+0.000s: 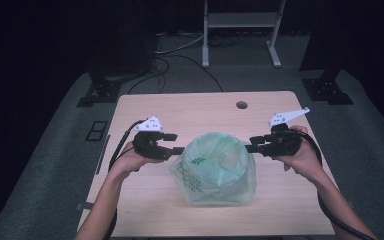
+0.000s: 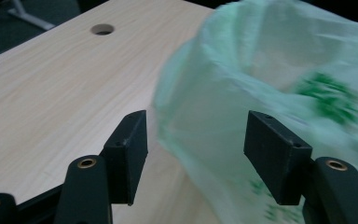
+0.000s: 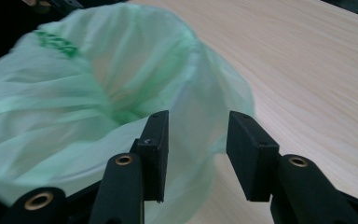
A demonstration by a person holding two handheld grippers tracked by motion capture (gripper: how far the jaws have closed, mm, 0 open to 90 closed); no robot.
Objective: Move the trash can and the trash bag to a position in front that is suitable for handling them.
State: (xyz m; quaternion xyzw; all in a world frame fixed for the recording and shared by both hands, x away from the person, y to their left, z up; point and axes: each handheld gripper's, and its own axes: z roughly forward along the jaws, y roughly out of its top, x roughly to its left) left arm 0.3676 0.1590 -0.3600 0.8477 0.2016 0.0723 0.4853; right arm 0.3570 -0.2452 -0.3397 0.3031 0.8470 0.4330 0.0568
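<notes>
A thin green plastic bag [image 1: 215,167] stands open-mouthed in the middle of the wooden table [image 1: 190,107]. My left gripper [image 1: 176,143] is at the bag's left rim and my right gripper [image 1: 250,144] at its right rim, each held in a hand. In the left gripper view the jaws [image 2: 196,144] stand wide apart, with the bag's edge [image 2: 270,79] between them and not pinched. In the right gripper view the jaws [image 3: 198,144] are also apart. A fold of the bag [image 3: 74,93] hangs loosely in the gap.
A round cable hole [image 1: 241,105] lies in the table's far edge, also seen as the hole [image 2: 102,29]. Beyond the table stand a white frame [image 1: 240,30], floor cables [image 1: 180,55] and black stand bases at left [image 1: 97,92] and right [image 1: 327,90].
</notes>
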